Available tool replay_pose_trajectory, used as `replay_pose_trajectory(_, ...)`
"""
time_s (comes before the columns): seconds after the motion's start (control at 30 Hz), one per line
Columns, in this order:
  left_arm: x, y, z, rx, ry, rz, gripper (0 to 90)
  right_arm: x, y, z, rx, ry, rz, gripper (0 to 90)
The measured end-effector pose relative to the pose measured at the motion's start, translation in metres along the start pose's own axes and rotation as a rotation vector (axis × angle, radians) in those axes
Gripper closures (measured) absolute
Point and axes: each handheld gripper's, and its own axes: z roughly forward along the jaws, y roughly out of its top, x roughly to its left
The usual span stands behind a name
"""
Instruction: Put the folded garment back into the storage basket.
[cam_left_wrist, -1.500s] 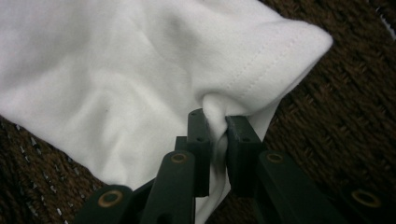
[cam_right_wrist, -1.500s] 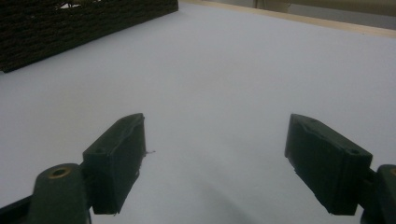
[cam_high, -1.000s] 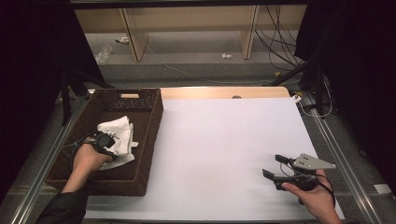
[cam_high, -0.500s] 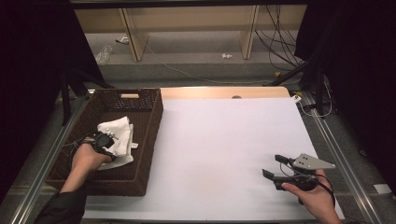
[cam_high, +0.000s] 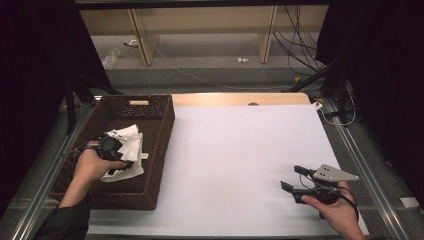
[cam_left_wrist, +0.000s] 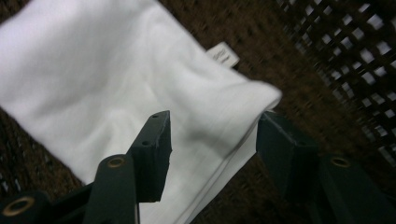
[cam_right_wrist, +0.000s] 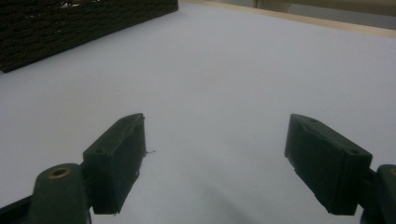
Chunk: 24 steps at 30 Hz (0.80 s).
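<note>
— Presently, where is the white cloth (cam_high: 126, 150)?

— Inside the dark wicker basket (cam_high: 155, 150) at the table's left, lying crumpled on its floor. A small tag (cam_left_wrist: 223, 54) shows at one edge.

— Left gripper (cam_left_wrist: 212, 137)?

— Down in the basket over the cloth. Jaws apart, a fold of the fabric lying between them; not clamped.

— Right gripper (cam_high: 295, 181)?

— Low over the white table surface (cam_high: 240, 150) near the front right corner, well apart from the basket. Jaws spread wide, nothing between them.
</note>
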Motion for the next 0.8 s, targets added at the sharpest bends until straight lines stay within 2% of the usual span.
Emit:
replay_pose_trajectory(0.13, -0.002, 0.006, -0.001, -0.048, -0.027, -0.027, 49.7, 0.0, 0.0, -0.001, -0.008, -0.001, 0.0, 21.4)
replay_pose_trajectory(0.17, -0.002, 0.007, -0.001, -0.056, -0.024, -0.044, 52.1, -0.001, 0.0, -0.001, -0.008, -0.002, 0.0, 21.4)
replay_pose_trajectory(0.23, -0.001, 0.009, 0.002, -0.076, 0.001, -0.103, 60.9, -0.001, 0.0, -0.001, -0.006, -0.003, 0.0, 21.4)
replay_pose_trajectory(0.3, -0.001, 0.009, 0.009, -0.072, 0.028, -0.139, 70.2, -0.001, 0.0, 0.0, -0.01, 0.0, 0.002, 21.4)
replay_pose_trajectory(0.37, -0.001, 0.01, 0.018, -0.068, 0.031, -0.168, 75.0, 0.0, 0.0, 0.0, -0.01, 0.0, 0.003, 21.4)
replay_pose_trajectory(0.43, -0.001, 0.009, 0.028, -0.017, 0.044, -0.146, 75.3, -0.001, 0.0, -0.001, -0.008, -0.002, -0.001, 21.4)
replay_pose_trajectory(0.53, -0.003, 0.008, 0.041, 0.024, 0.03, -0.134, 75.2, -0.001, 0.0, -0.001, -0.008, -0.002, -0.001, 21.4)
replay_pose_trajectory(0.6, -0.003, 0.007, 0.046, 0.037, 0.036, -0.129, 75.0, -0.001, 0.0, -0.001, -0.012, -0.002, -0.002, 21.4)
replay_pose_trajectory(0.73, -0.005, 0.008, 0.046, 0.029, 0.038, -0.136, 73.6, -0.001, 0.001, -0.001, -0.01, -0.002, -0.002, 21.4)
replay_pose_trajectory(0.8, -0.006, 0.008, 0.042, 0.004, 0.047, -0.144, 71.0, -0.001, 0.001, -0.002, -0.01, -0.003, -0.003, 21.4)
